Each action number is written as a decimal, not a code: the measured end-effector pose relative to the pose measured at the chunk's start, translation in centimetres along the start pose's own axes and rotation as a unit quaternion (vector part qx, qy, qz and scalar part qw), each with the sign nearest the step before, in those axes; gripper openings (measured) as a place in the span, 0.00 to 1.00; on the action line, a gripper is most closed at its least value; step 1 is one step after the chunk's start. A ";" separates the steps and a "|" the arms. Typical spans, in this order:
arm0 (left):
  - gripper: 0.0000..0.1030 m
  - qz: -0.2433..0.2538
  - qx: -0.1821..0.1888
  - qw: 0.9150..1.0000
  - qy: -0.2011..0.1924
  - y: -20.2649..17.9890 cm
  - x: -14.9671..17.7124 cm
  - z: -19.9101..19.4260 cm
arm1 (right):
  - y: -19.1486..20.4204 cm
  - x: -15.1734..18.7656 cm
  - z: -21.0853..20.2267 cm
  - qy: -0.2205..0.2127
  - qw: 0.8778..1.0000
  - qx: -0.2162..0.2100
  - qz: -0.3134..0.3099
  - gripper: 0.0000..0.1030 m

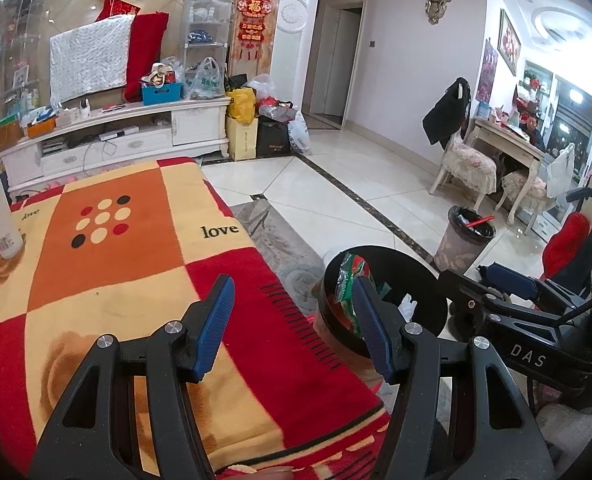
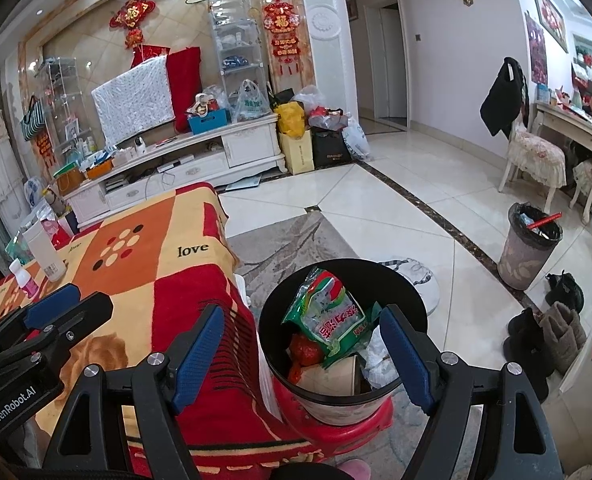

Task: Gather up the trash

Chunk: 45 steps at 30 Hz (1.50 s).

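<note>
A black-rimmed trash bin point(image 2: 272, 308) stands on a red stool point(image 2: 336, 428) beside the blanket-covered table point(image 2: 168, 280). Inside lie a green snack packet point(image 2: 328, 316), a red wrapper point(image 2: 306, 350), a paper cup point(image 2: 332, 376) and white tissue point(image 2: 376, 356). My right gripper point(image 2: 304, 332) hangs open above the bin's mouth, its pads touching nothing. My left gripper point(image 1: 292, 316) is open over the table's near right corner, with nothing between its blue fingers point(image 1: 216, 320). The same bin point(image 1: 424, 280) shows just right of it, holding the packet point(image 1: 352, 280).
A white bottle point(image 2: 46, 252) and a small pink bottle point(image 2: 26, 280) stand at the table's far left. On the tiled floor are a second bin point(image 2: 528, 244), boots and shoes point(image 2: 544, 336) and a white slipper point(image 2: 420, 276). A person sits at the far desk point(image 1: 532, 128).
</note>
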<state>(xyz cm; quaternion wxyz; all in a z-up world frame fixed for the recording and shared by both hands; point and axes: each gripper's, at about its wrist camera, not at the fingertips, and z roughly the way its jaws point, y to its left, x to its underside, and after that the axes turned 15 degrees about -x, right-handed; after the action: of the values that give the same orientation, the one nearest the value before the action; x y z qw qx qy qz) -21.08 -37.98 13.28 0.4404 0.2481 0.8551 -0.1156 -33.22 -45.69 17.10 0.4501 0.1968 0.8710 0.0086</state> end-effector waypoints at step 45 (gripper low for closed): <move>0.58 0.001 0.003 1.000 0.014 0.2 0.9 1.1 | -0.2 1.2 0.2 0.009 1.000 0.000 0.011 0.76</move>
<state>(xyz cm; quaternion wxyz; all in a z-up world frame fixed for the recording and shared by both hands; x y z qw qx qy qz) -20.64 -38.02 11.92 0.4276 0.2522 0.8605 -0.1144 -33.74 -45.44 15.99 0.4422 0.2064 0.8727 0.0152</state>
